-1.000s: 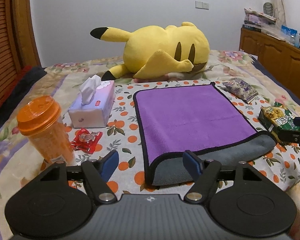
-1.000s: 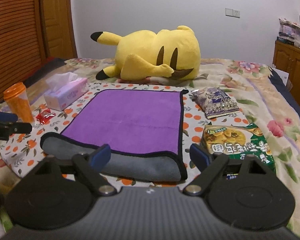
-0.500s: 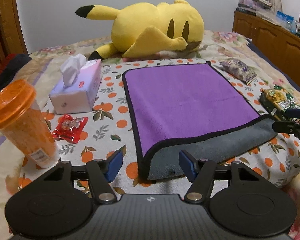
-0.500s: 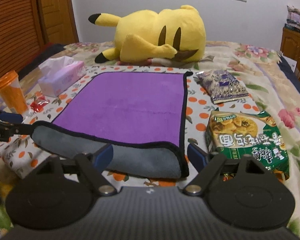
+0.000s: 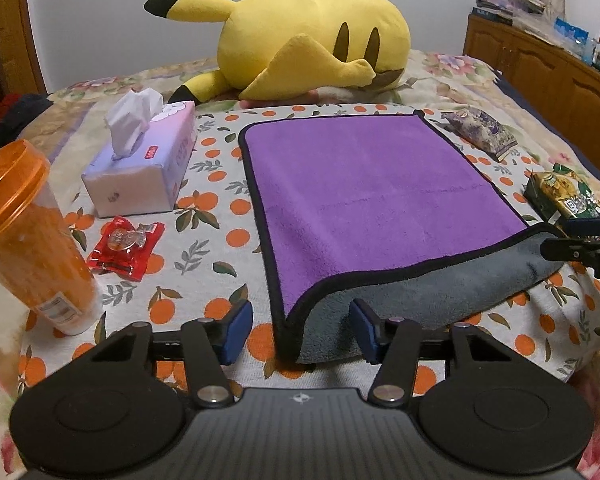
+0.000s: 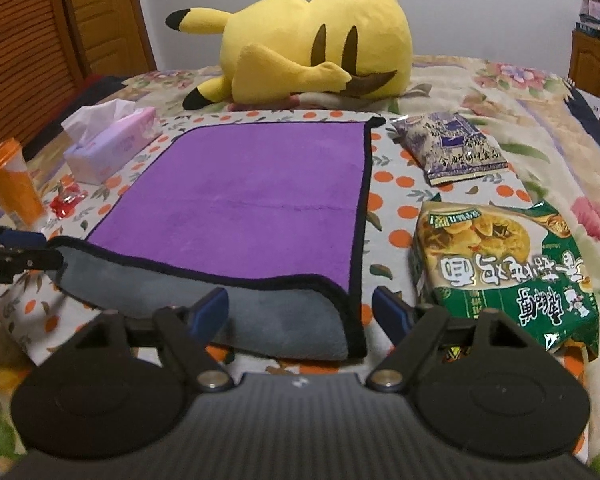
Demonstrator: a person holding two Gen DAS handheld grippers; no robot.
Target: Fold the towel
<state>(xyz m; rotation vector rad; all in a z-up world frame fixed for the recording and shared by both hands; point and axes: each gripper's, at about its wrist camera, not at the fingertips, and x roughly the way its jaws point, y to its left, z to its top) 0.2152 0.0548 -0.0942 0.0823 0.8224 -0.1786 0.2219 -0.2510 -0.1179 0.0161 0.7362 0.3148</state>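
A purple towel (image 5: 364,192) with a black hem and grey underside lies flat on the orange-print cloth; it also shows in the right wrist view (image 6: 252,208). Its near edge droops over the bed's front, grey side out. My left gripper (image 5: 300,332) is open, its blue pads either side of the towel's near left corner. My right gripper (image 6: 300,312) is open, its pads either side of the near right corner. Neither touches the towel. Each gripper's tips show at the side of the other view.
A yellow plush (image 5: 312,44) lies behind the towel. A tissue box (image 5: 144,164), red candy wrapper (image 5: 128,244) and orange cup (image 5: 24,236) stand left. A purple snack bag (image 6: 448,148) and green snack bag (image 6: 504,272) lie right. Wooden cabinets (image 5: 548,72) stand far right.
Both grippers have moved forward and down toward the towel's near corners. The towel has not moved. Both grippers stay open.
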